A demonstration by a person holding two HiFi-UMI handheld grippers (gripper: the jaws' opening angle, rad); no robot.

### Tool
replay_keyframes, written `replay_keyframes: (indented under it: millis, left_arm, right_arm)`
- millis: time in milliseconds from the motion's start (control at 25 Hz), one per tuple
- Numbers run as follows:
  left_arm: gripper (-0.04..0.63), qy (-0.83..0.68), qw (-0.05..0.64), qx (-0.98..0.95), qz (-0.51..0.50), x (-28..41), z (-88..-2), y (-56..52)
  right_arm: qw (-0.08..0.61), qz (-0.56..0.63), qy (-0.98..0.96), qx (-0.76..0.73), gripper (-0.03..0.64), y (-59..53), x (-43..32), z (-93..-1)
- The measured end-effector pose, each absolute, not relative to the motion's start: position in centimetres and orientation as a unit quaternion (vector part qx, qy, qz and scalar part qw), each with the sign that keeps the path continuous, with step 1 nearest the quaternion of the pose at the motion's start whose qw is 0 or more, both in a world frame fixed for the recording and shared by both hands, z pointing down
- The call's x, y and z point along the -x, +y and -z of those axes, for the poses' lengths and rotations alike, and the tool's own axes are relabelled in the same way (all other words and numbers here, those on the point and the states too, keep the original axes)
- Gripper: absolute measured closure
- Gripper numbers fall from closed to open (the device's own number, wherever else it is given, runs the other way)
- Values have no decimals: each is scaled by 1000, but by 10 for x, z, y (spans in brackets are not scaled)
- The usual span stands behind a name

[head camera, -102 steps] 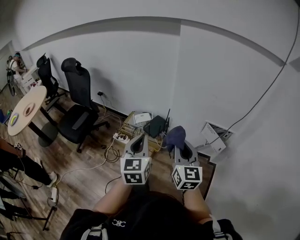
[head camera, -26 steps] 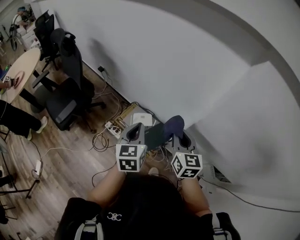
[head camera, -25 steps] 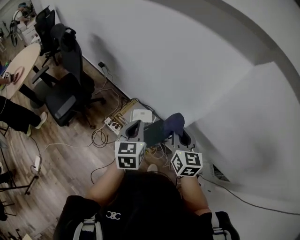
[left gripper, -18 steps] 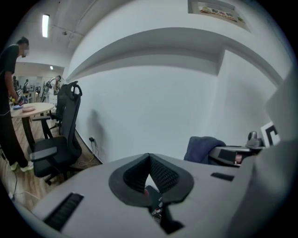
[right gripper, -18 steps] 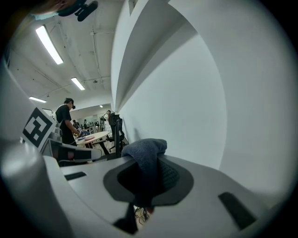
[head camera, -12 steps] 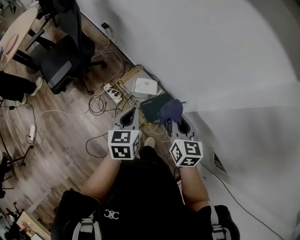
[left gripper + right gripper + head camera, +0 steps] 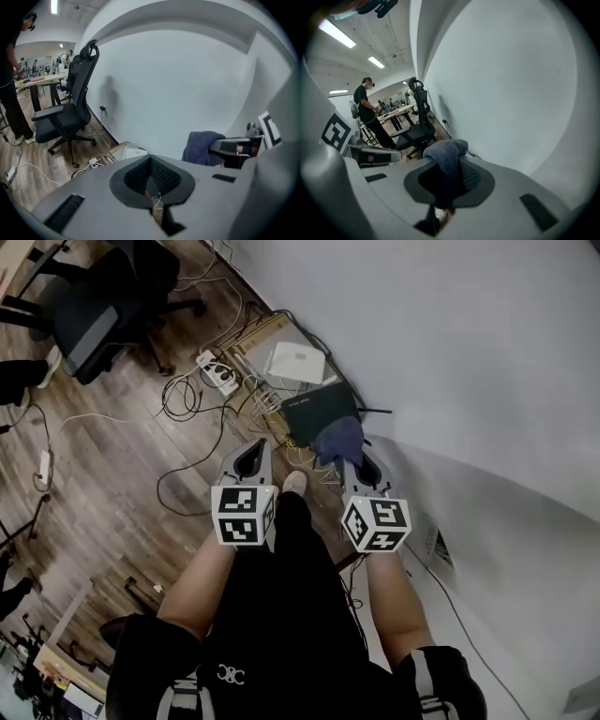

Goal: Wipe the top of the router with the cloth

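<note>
- Your right gripper (image 7: 362,465) had its fingers pinching the blue cloth (image 7: 339,439), which overlapped the near right corner of the black router (image 7: 312,412) in the head view.
- Your left gripper (image 7: 251,457) had its fingers pressed together on nothing, near and left of the router.
- The router lay by the wall, with a white box (image 7: 297,362) just beyond.

Soft, even indoor light from long fluorescent ceiling strips (image 7: 335,33) above the plain white wall (image 7: 501,93); the wall bows with fisheye distortion, corners beside it black
</note>
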State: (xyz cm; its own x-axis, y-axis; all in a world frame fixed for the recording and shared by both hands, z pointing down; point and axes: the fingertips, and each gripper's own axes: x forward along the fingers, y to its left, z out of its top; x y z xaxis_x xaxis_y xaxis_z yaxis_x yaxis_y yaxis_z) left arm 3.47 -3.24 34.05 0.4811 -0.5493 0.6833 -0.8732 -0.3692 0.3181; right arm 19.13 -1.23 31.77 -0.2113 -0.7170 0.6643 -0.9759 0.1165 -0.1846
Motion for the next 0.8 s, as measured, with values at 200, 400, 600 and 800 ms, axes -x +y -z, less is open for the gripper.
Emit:
replay_keyframes:
  millis: [200,400,600,800]
  left_arm:
    - [600,-446,345,-786,-254,-27,-405,-37]
    - [600,-425,358,-787,-267,-24,-476,-36]
    - [601,-408,361,-790,-280,-30,-550,-45]
    - [601,-388,358,-795,-299,-30,-611,-45]
  right_arm:
    - [282,-334,-713,-548,594,-27,-188,-386]
    - [370,-309,-735,-477,594,-41,-184,-452]
    - [440,-284,-753,-398,594,-51,-182,-523]
    - [514,-209,-786,-274,594,-50,-163,-581]
